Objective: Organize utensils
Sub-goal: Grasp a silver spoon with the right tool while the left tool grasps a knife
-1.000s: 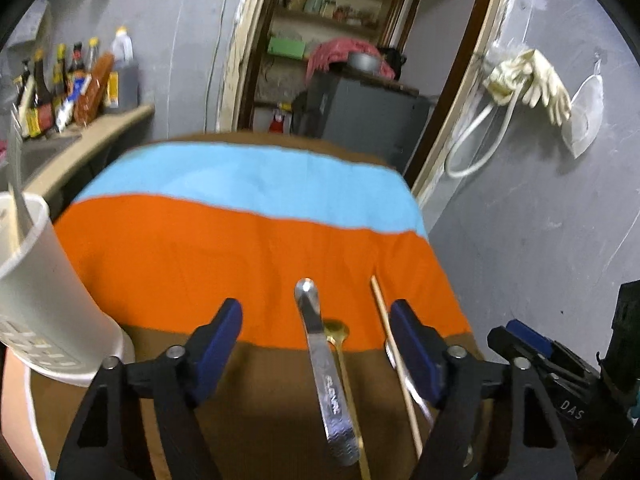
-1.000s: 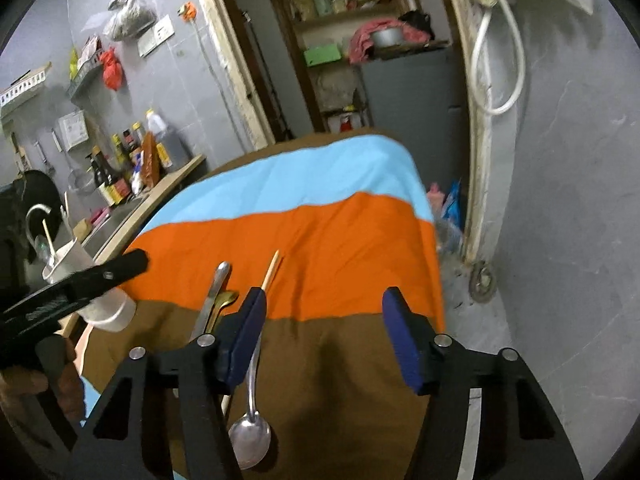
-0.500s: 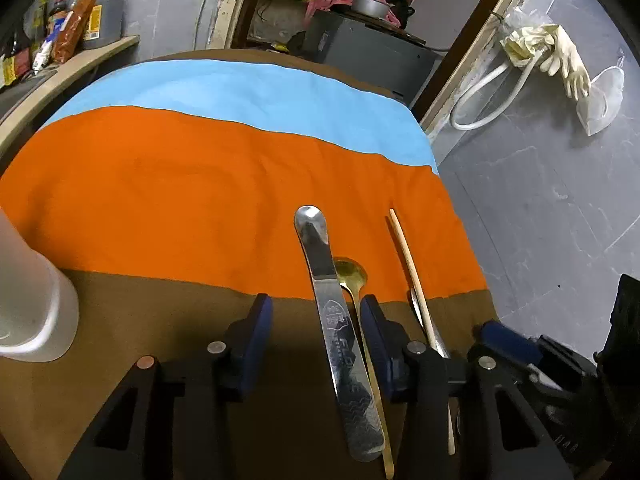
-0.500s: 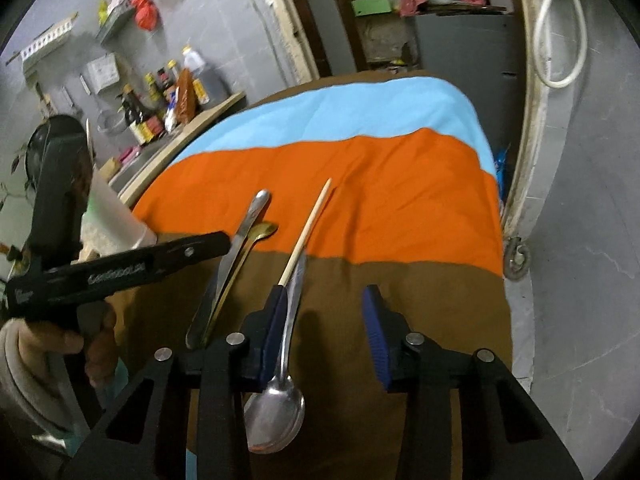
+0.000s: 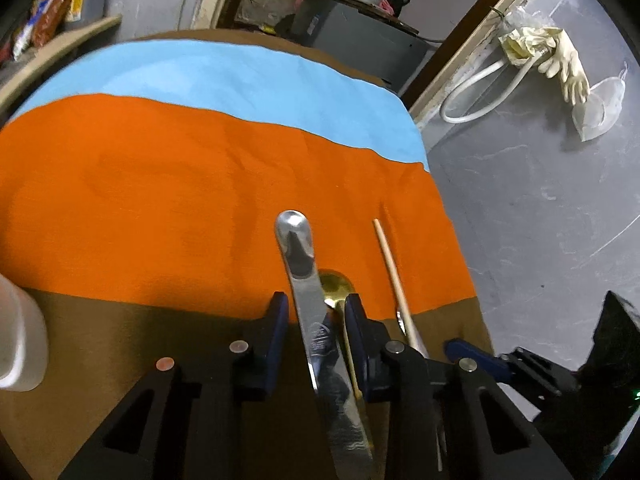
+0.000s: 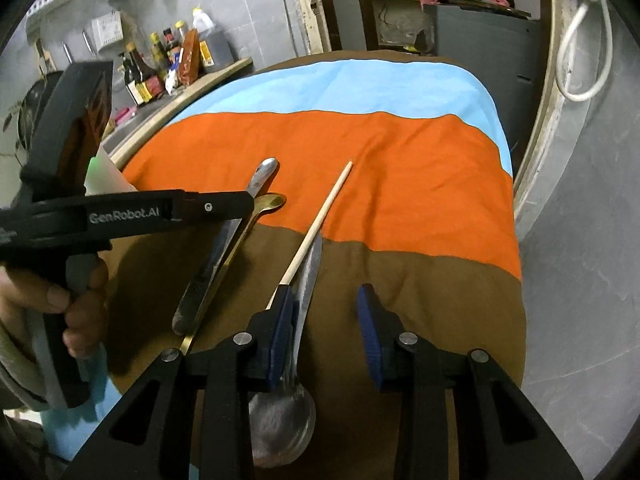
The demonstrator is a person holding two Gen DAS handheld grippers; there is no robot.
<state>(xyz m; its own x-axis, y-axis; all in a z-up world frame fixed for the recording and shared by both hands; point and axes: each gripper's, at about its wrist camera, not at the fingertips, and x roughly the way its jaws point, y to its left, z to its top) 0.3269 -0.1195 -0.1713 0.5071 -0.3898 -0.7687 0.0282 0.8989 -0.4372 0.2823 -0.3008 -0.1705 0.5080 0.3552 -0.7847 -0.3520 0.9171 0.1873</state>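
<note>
A silver knife (image 5: 304, 280) lies on the striped cloth with a gold spoon (image 5: 336, 284) tight against its right side. My left gripper (image 5: 316, 332) straddles both; its jaws are closing, and a thin gap still shows beside the knife. Right of them lie a wooden chopstick (image 5: 394, 272) and a silver spoon (image 6: 280, 416). My right gripper (image 6: 326, 332) hovers low over the spoon. The spoon's handle runs just inside the left pad (image 6: 282, 328), and the jaws stand apart with only cloth between them. From the right wrist, the left gripper (image 6: 246, 204) reaches in over the knife (image 6: 224, 248).
A white utensil holder (image 5: 20, 340) stands at the cloth's left edge. The table (image 6: 460, 288) drops off on the right to a grey floor. Bottles (image 6: 168, 64) line a counter at the back left. A hand (image 6: 72, 304) holds the left gripper.
Both grippers dropped toward the utensils and tipped downward while their jaws narrowed. The left now straddles the knife and gold spoon. The right pads drew in beside the silver spoon's handle.
</note>
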